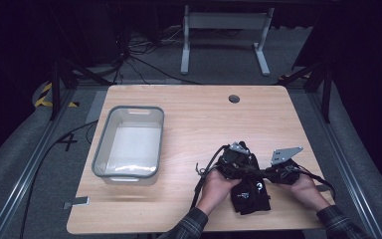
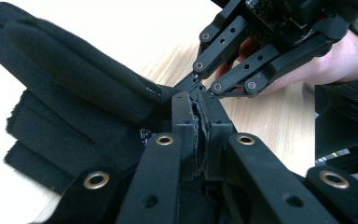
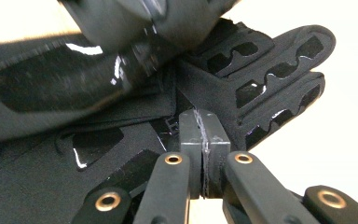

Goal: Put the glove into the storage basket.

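Right, both sets of jaws are pressed together. Your left gripper [image 2: 199, 100] looks pinched on the edge of the black glove [image 2: 74, 102]; your right gripper [image 3: 203, 122] is closed against glove fabric too, though a real pinch is hard to confirm. In the high view the glove [image 1: 249, 195] lies near the table's near edge, right of centre, between your hands and touching both grippers. Its fingers run away from the left gripper's tips, so the long axis points outward from that grip. Both hands are equally close. The grey bin [image 1: 102, 149] sits well apart to the left, on the wooden table [image 1: 199, 114].
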`<action>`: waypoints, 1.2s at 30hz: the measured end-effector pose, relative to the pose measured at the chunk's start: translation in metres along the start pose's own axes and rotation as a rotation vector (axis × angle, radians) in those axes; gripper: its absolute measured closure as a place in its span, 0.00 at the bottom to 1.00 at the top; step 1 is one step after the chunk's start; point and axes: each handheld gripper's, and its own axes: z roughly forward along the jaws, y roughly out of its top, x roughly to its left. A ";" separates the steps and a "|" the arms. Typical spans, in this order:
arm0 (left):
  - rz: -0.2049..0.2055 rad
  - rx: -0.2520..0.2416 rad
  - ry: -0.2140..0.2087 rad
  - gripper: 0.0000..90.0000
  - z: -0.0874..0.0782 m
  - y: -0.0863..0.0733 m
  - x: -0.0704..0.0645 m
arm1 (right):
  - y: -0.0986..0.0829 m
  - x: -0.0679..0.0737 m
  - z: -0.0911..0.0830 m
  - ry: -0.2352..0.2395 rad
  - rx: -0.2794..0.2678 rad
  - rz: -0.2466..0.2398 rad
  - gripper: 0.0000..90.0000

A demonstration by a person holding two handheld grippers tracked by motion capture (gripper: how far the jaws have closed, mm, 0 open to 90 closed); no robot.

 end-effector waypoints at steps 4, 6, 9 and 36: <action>-0.005 -0.003 -0.012 0.96 0.005 0.000 0.003 | -0.002 -0.004 -0.009 -0.021 -0.030 0.007 1.00; -0.008 -0.006 -0.010 0.95 0.006 0.000 0.003 | -0.004 -0.010 -0.018 -0.035 -0.061 0.030 1.00; -0.005 0.001 -0.016 0.94 0.009 0.000 0.004 | -0.008 -0.016 -0.024 -0.059 -0.057 0.040 1.00; 0.088 0.015 0.119 1.00 -0.030 -0.022 -0.004 | 0.005 0.006 -0.029 0.025 -0.099 -0.002 1.00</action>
